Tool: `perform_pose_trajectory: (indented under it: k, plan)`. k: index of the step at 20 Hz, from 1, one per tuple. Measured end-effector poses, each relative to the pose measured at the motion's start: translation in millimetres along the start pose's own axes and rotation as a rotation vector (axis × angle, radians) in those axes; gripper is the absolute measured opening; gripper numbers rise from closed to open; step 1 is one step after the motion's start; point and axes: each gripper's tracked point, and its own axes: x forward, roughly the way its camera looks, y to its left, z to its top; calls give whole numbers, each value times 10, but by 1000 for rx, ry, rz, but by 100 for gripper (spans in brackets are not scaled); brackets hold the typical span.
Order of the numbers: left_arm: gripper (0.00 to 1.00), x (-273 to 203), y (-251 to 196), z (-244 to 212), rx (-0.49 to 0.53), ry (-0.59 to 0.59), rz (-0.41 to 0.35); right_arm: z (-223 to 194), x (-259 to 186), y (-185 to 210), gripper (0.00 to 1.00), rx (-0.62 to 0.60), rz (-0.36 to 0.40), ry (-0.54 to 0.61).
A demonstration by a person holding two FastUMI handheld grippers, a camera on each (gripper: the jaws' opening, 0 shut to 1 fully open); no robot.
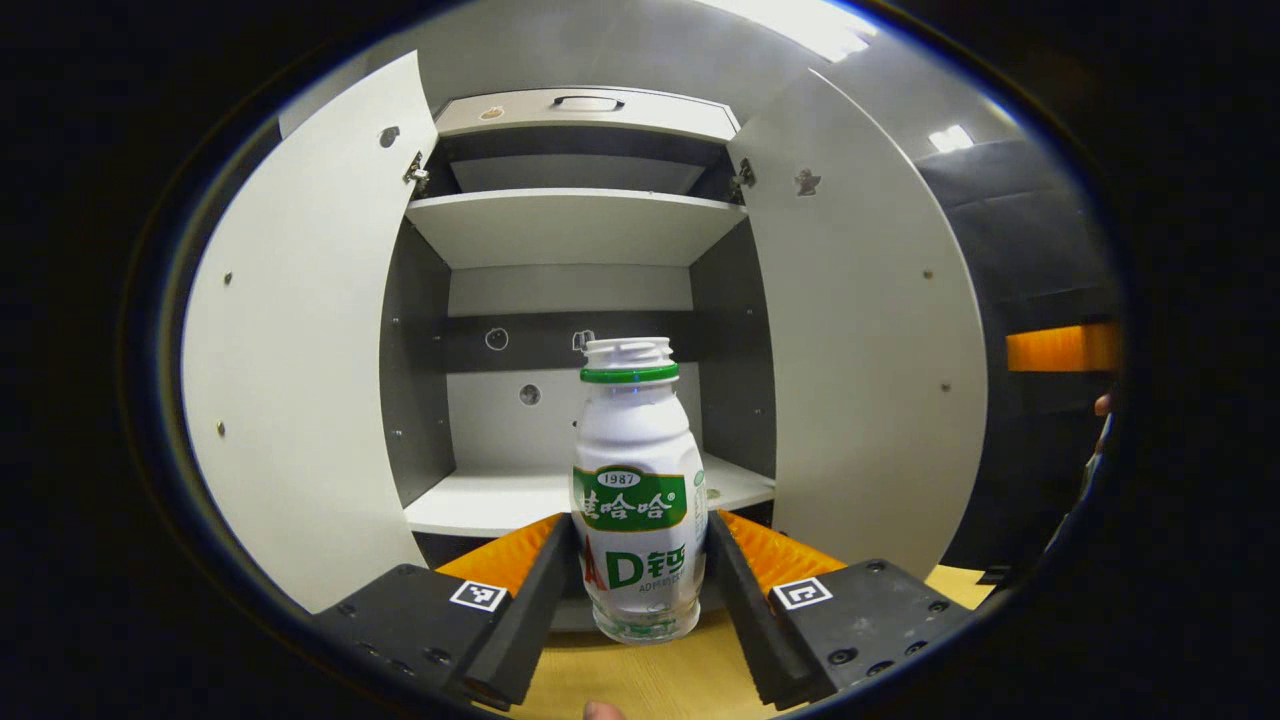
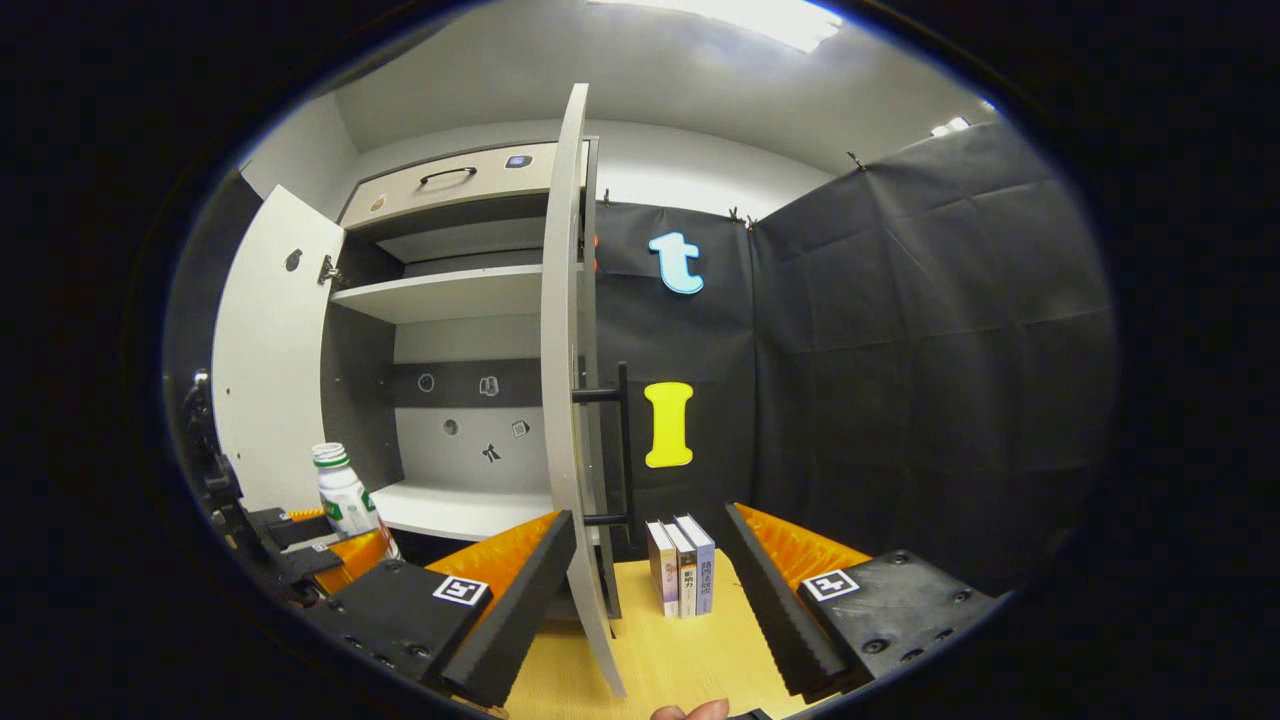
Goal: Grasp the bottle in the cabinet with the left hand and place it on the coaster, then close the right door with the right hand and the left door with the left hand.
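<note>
Bottle [image 1: 638, 490]: white, green-collared, no cap on, upright, out in front of the cabinet [image 1: 580, 225] and over the wooden table [image 1: 640, 680]; in the right gripper view it stands low beside the left door [image 2: 265, 370]

Left gripper [image 1: 640, 585]: both fingers pressed to the bottle's lower sides, a firm grip on the body below the label band

Right gripper [image 2: 650, 590]: jaws wide apart, nothing between them, just in front of the right door [image 2: 565, 330]; that door's edge and its black handle [image 2: 620, 445] lie between the fingers, farther off

Cabinet: both doors swung out, shelves bare, a drawer [image 1: 585, 105] above

Books [image 2: 682, 565]: three, upright on the table, just right of the right door

Coaster: cannot be made out in either view

Step in hand, as judged: carrying the bottle to the coaster. Handling advice: keep the bottle plumb, since the mouth is open and any contents could spill; hold the squeeze steady but not crushing, as thin plastic may buckle; find the coaster before lowering, set the base flat and centred, and spread the fingers only once it stands alone. Doors follow, right one first
</note>
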Motion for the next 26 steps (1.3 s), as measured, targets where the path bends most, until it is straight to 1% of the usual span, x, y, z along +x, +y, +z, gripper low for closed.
perform_pose_trajectory:
  k: [4,7,9,14,19,23,26]
  plan:
    - [82,-416,-67,-472,-45,22,-18,61,18,9,98,-26,-11,-41]
    - [82,-667,-105,-976,-31,88,-24,75,66,-21,98,-50,-41,-56]
    - [82,-798,-161,-1279,-35,108,-44,102,113,-14,97,-48,-49,-53]
    - [81,-1015,-314,-1903,-64,147,-106,93,153,-51,97,-28,-43,-40]
    - [82,-1108,-355,-2483,-49,209,-109,23,180,-166,97,-28,-63,-19]
    - [82,-1119,-304,-2700,-78,220,-94,-52,130,-185,97,-68,-62,4]
    - [82,-1115,-343,-2729,-92,203,-109,-80,95,-148,97,-94,-55,15]
